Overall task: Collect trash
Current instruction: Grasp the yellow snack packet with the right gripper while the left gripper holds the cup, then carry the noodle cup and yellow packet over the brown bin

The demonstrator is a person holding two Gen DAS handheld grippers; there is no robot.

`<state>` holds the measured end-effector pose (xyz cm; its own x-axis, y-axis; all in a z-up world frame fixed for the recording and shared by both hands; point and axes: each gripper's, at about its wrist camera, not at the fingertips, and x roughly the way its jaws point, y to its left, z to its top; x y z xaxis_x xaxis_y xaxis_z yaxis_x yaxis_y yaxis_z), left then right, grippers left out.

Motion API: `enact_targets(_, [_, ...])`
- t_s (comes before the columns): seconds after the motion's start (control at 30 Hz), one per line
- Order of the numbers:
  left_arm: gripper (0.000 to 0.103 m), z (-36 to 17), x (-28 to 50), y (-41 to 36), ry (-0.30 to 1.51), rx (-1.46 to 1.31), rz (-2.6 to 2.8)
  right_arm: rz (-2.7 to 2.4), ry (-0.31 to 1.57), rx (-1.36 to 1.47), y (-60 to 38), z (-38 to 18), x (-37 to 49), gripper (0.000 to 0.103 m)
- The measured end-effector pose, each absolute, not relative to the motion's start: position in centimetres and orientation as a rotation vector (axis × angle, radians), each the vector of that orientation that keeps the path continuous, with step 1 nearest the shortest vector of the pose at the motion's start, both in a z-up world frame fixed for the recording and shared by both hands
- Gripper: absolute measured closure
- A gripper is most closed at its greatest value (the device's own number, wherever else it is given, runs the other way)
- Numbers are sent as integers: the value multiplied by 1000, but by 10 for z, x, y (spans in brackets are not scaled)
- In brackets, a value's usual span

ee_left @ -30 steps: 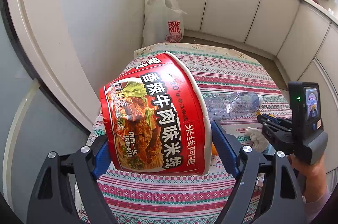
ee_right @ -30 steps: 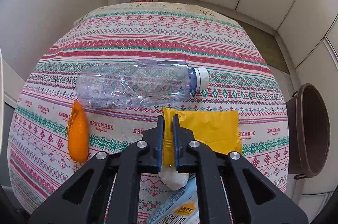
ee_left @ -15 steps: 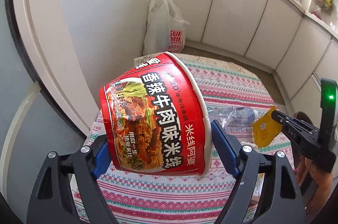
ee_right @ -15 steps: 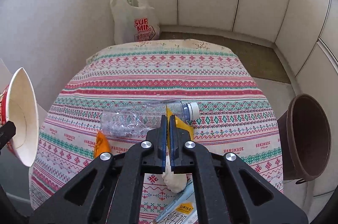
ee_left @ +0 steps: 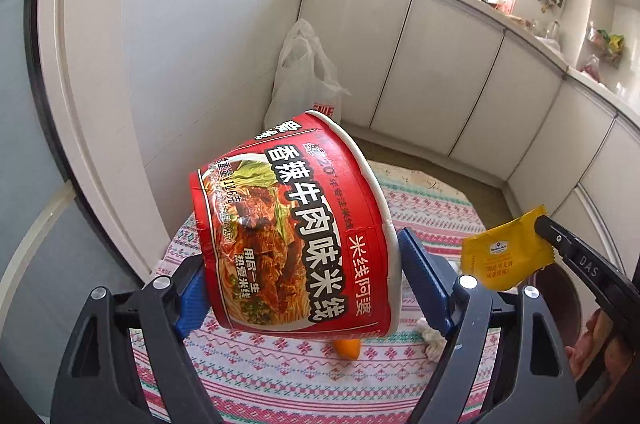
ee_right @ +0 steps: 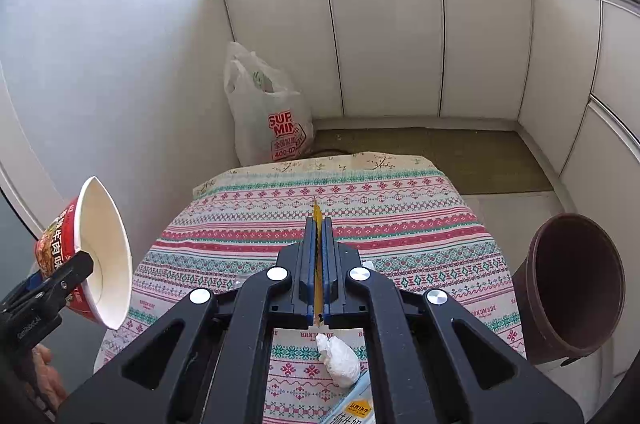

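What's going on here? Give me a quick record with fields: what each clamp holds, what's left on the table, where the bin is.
left gripper: shut on red noodle cup, tilted, lifted
right gripper: shut on yellow packet, lifted
tablecloth: crumpled tissue, orange peel, printed wrapper
brown bin: beside the table, on the right
white plastic bag: floor, far corner

The orange peel (ee_left: 347, 348) is being largely hidden under the noodle cup (ee_left: 298, 244); a printed packet (ee_right: 354, 408) is being cut off by the frame's bottom edge.
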<state>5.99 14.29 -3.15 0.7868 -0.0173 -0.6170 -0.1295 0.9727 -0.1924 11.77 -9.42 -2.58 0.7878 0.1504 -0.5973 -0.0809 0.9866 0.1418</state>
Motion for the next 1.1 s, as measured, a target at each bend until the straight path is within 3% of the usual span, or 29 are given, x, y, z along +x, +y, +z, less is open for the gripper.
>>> enact_targets(0.3, [22,-3,59,104,514,-201,0,68,531,99,-119,-2,100,102])
enact_targets(1.1, [22,17,102,-30,502,-181,-219,-186,390,121,-233,25,73,102])
